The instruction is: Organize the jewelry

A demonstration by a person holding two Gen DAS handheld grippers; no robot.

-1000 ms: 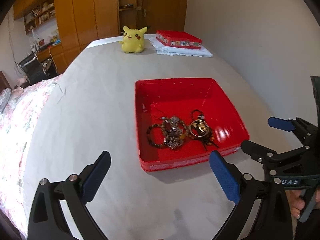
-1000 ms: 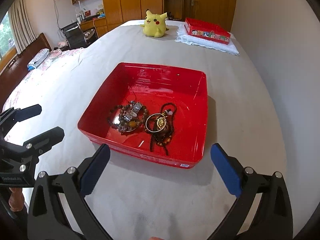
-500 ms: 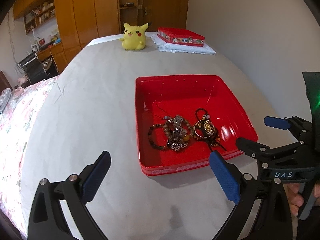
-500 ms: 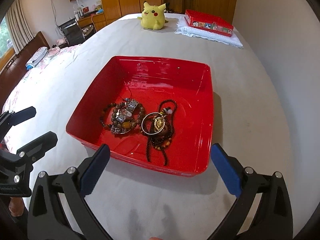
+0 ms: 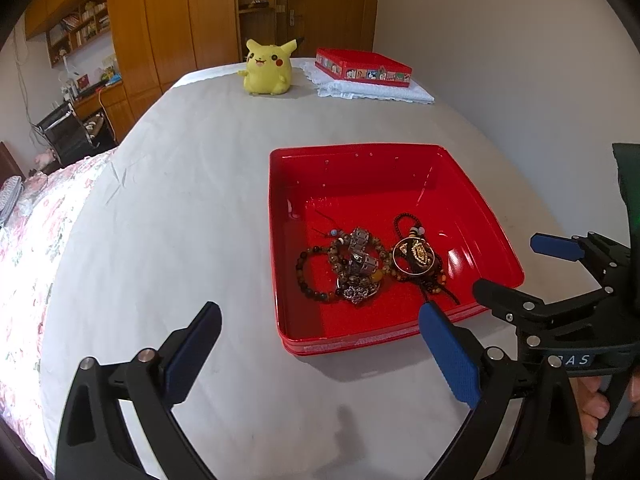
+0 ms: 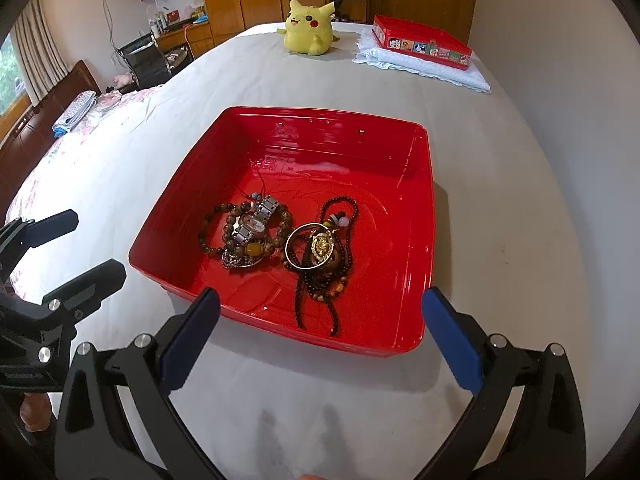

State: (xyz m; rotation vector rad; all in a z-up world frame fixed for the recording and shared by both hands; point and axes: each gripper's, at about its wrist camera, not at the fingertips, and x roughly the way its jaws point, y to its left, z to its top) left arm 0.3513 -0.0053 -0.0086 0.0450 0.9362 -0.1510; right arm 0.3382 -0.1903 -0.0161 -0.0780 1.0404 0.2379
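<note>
A red tray (image 5: 472, 184) (image 6: 420, 216) sits on the grey bed cover. In it lie a heap of bead bracelets with a metal watch (image 5: 352, 264) (image 6: 250, 236) and a dark bead necklace with a gold bangle and pendant (image 5: 416, 260) (image 6: 320, 248). My left gripper (image 5: 320, 352) is open and empty, just before the tray's near left corner. My right gripper (image 6: 320, 344) is open and empty at the tray's near edge; it also shows in the left wrist view (image 5: 524, 264). The left gripper shows at the left of the right wrist view (image 6: 76, 244).
A yellow plush toy (image 5: 266, 66) (image 6: 310, 26) sits at the far end. A red decorated box (image 5: 362, 66) (image 6: 420, 42) lies on a folded white cloth (image 5: 376, 90) (image 6: 424, 66). A wall runs along the right. A flowered blanket (image 5: 28, 240) covers the left side.
Both grippers have moved forward, closer to the tray; it looms larger in both views. The jewelry has not moved. Both stay open.
</note>
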